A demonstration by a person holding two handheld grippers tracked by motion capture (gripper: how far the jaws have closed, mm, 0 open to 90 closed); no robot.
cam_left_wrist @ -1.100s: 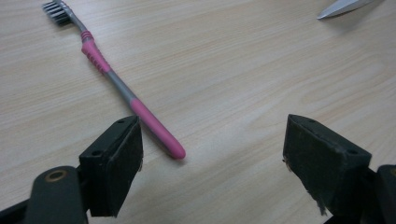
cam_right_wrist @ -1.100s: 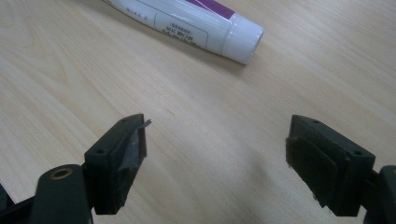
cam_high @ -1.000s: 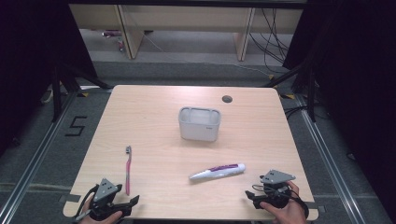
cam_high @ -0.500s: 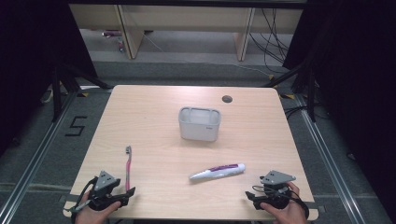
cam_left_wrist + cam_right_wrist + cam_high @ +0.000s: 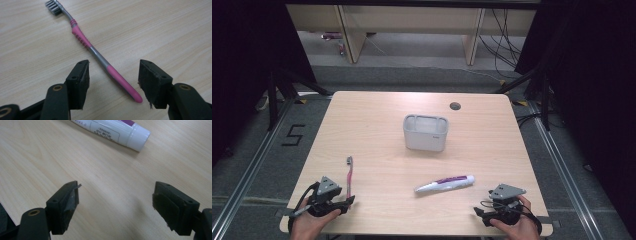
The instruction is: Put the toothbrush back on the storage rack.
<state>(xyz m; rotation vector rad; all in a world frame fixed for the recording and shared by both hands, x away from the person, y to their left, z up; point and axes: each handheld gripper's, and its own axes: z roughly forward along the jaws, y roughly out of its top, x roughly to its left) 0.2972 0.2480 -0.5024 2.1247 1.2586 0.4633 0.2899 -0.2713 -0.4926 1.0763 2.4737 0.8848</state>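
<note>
- Straddling toothbrush [image 5: 100, 56] handle w/ my left claw [image 5: 113, 83], jaws apart, brush flat on bench [image 5: 377, 115] near-left, ready to pinch.
- Right claw [image 5: 115, 205] spread too, idle near toothpaste [image 5: 117, 131]; bin [image 5: 425, 132] mid-bench.

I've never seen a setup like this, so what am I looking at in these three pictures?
A person at a wooden table holds a hand-held gripper in each hand; there is no robot arm. The high view looks down from above. The other two pictures come from cameras riding on each gripper. The left gripper is open, its fingers either side of a pink toothbrush. The right gripper is open near a toothpaste tube. A grey bin stands mid-table. Nothing is held.
</note>
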